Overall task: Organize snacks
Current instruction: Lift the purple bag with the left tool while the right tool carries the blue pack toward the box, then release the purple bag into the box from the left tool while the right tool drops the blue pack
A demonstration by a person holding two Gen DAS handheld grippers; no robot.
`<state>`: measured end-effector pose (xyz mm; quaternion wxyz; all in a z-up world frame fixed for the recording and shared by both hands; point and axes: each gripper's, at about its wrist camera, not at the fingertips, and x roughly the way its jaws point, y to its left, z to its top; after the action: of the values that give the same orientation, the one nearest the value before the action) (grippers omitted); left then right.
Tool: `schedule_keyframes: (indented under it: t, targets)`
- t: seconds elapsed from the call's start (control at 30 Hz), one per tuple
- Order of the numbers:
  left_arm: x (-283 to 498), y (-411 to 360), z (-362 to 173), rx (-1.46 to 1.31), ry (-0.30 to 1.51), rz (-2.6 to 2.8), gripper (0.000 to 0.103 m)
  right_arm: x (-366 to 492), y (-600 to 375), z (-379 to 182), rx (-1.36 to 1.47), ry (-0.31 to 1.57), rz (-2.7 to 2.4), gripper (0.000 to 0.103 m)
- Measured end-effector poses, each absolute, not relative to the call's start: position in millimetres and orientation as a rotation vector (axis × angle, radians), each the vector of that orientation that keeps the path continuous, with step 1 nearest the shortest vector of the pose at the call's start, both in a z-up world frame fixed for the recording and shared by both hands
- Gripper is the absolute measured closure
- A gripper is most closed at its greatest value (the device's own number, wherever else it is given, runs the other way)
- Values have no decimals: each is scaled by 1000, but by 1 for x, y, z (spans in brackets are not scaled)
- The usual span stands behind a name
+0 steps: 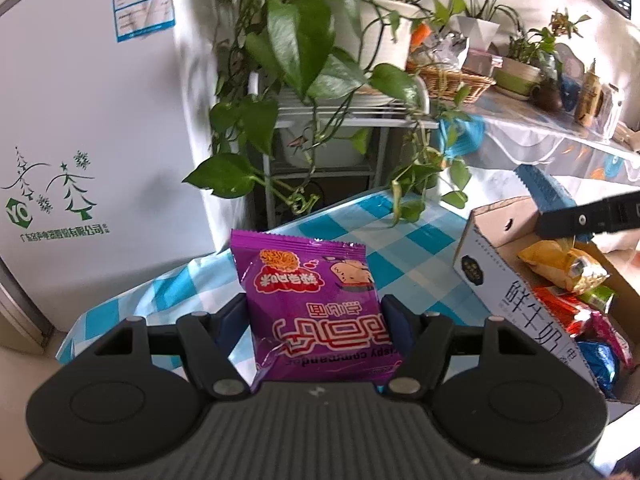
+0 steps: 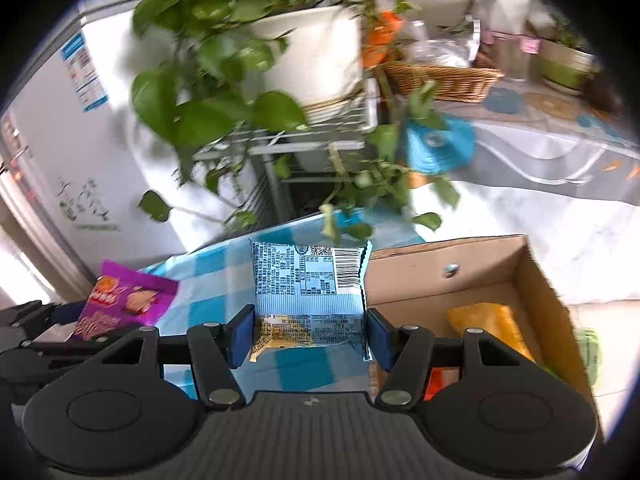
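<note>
My left gripper point(image 1: 316, 316) is shut on a purple snack packet point(image 1: 310, 300), held upright above the blue-and-white checked tablecloth point(image 1: 348, 232). My right gripper point(image 2: 310, 330) is shut on a pale blue snack packet point(image 2: 310, 284), printed back side towards the camera. In the right wrist view the purple snack packet point(image 2: 124, 300) and the left gripper's arm show at the lower left. In the left wrist view the edge of the pale blue packet point(image 1: 540, 190) and a dark part of the right gripper show at the right, over the cardboard box point(image 1: 496, 220).
The cardboard box point(image 2: 536, 280) holds several packets, among them a yellow one point(image 2: 488, 328). Behind the table stand a white fridge point(image 1: 80, 120), a metal rack point(image 1: 320, 120) with a trailing green plant point(image 1: 300, 40), and a counter with a wicker basket point(image 1: 452, 80) and pots.
</note>
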<state>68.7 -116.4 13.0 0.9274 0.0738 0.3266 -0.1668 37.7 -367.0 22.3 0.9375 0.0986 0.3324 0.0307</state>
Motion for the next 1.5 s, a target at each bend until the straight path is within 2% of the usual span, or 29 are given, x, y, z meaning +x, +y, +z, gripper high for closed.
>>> schedule_keyframes:
  t: [0.33,0.6,1.27,1.4,1.5]
  targets:
    - [46,-153,11,109,659,-415,33,21,-424,28,282,629,-20,38]
    - [34,-216,8,62,677,-514,33,12,-466,22,369,634,-102,38]
    - [45,-325,-6,89,713,-606,32,5,-490,22,490,614,-124,38]
    - [42,-329,-4,95,703,-612,25,5,-491,22,498,616,-128,38]
    - [38,-328,-1,104,696,-618,23,6,-491,21,505,619,-130,38]
